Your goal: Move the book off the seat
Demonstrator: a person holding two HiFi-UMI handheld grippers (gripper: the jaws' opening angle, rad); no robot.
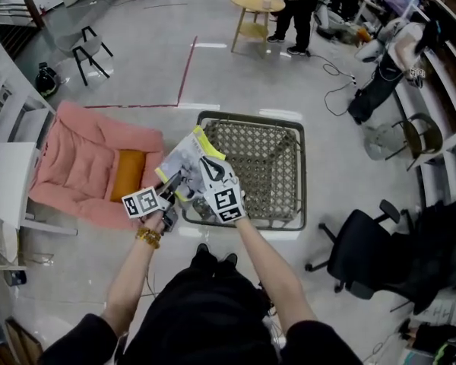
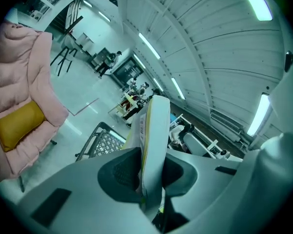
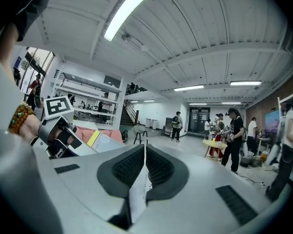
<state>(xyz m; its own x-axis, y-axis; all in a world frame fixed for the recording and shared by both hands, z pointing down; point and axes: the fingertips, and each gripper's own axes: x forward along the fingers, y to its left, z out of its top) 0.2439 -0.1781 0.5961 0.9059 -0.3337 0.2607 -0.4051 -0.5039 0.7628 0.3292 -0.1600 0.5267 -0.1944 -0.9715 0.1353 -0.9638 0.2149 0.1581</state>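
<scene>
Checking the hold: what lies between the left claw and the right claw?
The book, held by left claw and right claw; head view shows it.

What there is, by count
One book point(image 1: 188, 157); two grippers (left gripper point(image 1: 169, 185), right gripper point(image 1: 211, 170)); one woven seat point(image 1: 267, 166); one pink armchair point(image 1: 80, 162) with one mustard cushion point(image 1: 127, 175); one round yellow table point(image 1: 257, 1); one black office chair point(image 1: 363, 255); one small black-legged chair point(image 1: 89, 48).

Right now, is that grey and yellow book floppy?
Probably floppy: the grey and yellow book bends between the left gripper and right gripper. Likely light, held by its edge. The right jaws pinch thin paper, which might tear.
</scene>
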